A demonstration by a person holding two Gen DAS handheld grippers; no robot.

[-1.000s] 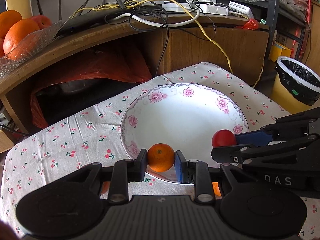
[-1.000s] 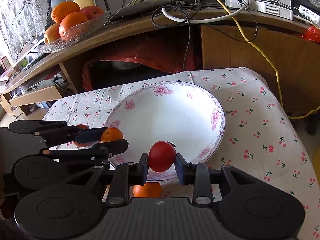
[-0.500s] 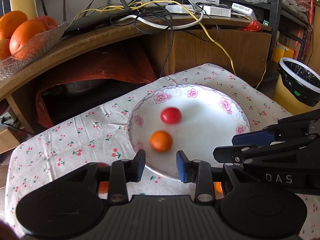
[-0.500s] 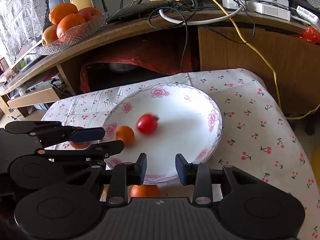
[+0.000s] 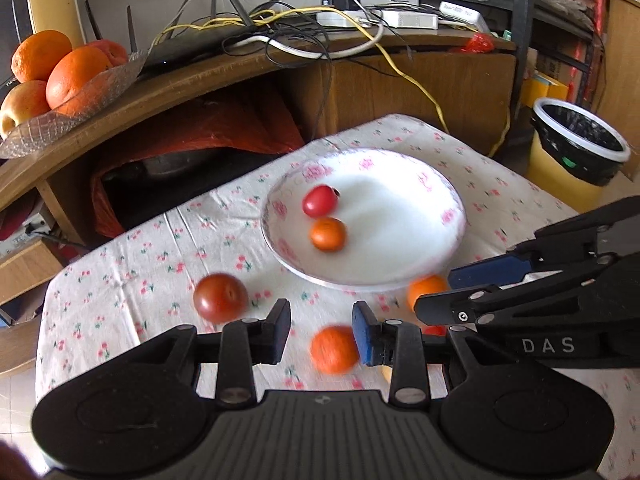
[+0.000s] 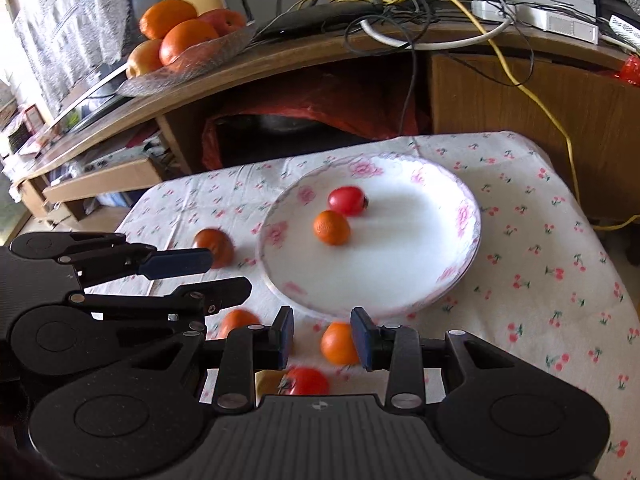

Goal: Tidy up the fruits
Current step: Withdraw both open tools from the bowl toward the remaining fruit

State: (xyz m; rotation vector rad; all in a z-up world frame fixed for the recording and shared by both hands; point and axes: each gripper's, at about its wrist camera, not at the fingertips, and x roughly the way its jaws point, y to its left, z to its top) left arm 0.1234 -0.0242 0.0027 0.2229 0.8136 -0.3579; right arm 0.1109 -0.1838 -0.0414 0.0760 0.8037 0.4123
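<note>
A white flowered plate (image 5: 400,264) (image 6: 400,280) holds a red tomato (image 5: 320,201) (image 6: 347,201) and a small orange (image 5: 328,234) (image 6: 331,227), side by side at its far left. My left gripper (image 5: 321,332) (image 6: 200,276) is open above the tablecloth in front of the plate, with a loose orange (image 5: 334,349) (image 6: 236,322) on the cloth beneath its gap. My right gripper (image 6: 322,336) (image 5: 480,280) is open too, above another orange (image 6: 339,342) (image 5: 426,290) and a tomato (image 6: 306,381). A darker tomato (image 5: 220,298) (image 6: 214,246) lies left of the plate.
A glass bowl of large oranges and apples (image 5: 60,80) (image 6: 180,48) stands on the wooden desk behind, among tangled cables (image 5: 320,28). A yellow bin (image 5: 572,152) stands right of the table. The cherry-print cloth (image 6: 540,260) is bare to the right of the plate.
The left gripper let go of the orange and the right let go of the tomato. Both fruits rolled to the plate's far left. Both grippers drew back from the plate.
</note>
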